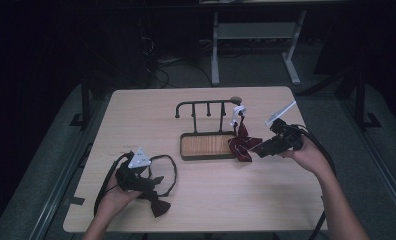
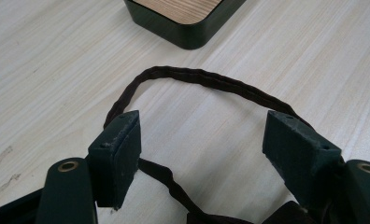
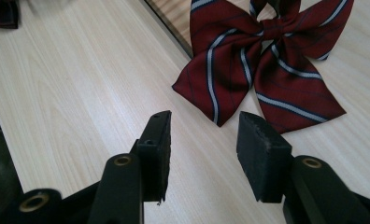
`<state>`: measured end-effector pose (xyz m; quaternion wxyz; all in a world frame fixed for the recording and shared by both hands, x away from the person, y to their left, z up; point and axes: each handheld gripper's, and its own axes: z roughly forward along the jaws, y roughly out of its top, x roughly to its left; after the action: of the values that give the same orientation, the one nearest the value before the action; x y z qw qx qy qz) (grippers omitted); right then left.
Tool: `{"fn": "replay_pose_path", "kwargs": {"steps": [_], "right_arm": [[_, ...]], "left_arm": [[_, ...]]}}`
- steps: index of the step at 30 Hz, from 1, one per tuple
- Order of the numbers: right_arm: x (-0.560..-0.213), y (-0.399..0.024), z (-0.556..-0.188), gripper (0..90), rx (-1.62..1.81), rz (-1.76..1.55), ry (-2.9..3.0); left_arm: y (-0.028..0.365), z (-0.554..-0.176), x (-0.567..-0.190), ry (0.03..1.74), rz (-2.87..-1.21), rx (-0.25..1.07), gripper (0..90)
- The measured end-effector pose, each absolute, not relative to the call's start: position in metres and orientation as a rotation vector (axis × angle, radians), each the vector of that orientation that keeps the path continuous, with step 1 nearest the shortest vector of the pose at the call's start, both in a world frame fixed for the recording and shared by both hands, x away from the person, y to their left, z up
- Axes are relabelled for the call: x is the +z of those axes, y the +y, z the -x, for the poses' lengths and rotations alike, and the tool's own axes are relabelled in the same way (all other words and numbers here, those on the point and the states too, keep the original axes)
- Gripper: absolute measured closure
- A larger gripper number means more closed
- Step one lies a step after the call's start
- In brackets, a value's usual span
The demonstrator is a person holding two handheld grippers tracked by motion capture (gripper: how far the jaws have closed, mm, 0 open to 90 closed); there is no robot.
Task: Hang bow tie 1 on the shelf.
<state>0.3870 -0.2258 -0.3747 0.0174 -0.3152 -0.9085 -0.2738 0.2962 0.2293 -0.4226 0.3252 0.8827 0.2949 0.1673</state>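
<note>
A dark red bow tie (image 1: 243, 142) with pale stripes rests against the right end of a black hook rack (image 1: 206, 106), its white strap (image 1: 237, 112) up at the rack's last hook. In the right gripper view the striped bow tie (image 3: 262, 60) lies spread on the table just beyond my right gripper (image 3: 206, 140), which is open with nothing between its jaws. My left gripper (image 2: 204, 149) is open too. A dark strap loop (image 2: 206, 79) runs around and between its jaws without being pinched. That strap belongs to a dark bow tie (image 1: 158, 205) lying near the front left.
The rack stands on a wood-lined black tray (image 1: 186, 152) at mid table; its corner (image 2: 188, 28) lies ahead of the left gripper. Beyond the table's far edge (image 1: 201, 90) stands a white desk frame (image 1: 216, 50). Bare wood stretches between the two hands.
</note>
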Motion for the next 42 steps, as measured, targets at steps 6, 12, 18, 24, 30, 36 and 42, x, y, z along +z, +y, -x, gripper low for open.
{"fn": "replay_pose_path", "kwargs": {"steps": [6, 12, 18, 24, 30, 36, 42], "right_arm": [[-0.386, -0.23, -0.379, 52.7, -0.865, 0.986, -2.806], [-0.393, -0.234, -0.373, 51.3, -0.886, 1.002, -2.784], [-0.4, -0.236, -0.364, 49.4, -0.889, 1.002, -2.785], [-0.407, -0.238, -0.357, 48.3, -0.897, 1.003, -2.772], [-0.414, -0.239, -0.35, 47.5, -0.907, 1.016, -2.768], [-0.419, -0.24, -0.345, 46.7, -0.931, 1.019, -2.763], [-0.424, -0.242, -0.342, 46.6, -0.966, 1.025, -2.75]], "left_arm": [[0.229, -0.296, -0.423, 0.785, -2.309, 0.435, 28.6], [0.229, -0.296, -0.423, 0.782, -2.316, 0.434, 28.7], [0.23, -0.296, -0.423, 0.784, -2.313, 0.436, 28.7], [0.229, -0.296, -0.423, 0.781, -2.316, 0.438, 28.7], [0.229, -0.296, -0.423, 0.78, -2.318, 0.436, 28.7], [0.228, -0.296, -0.424, 0.781, -2.321, 0.436, 28.7], [0.229, -0.297, -0.425, 0.787, -2.327, 0.435, 28.7]]}}
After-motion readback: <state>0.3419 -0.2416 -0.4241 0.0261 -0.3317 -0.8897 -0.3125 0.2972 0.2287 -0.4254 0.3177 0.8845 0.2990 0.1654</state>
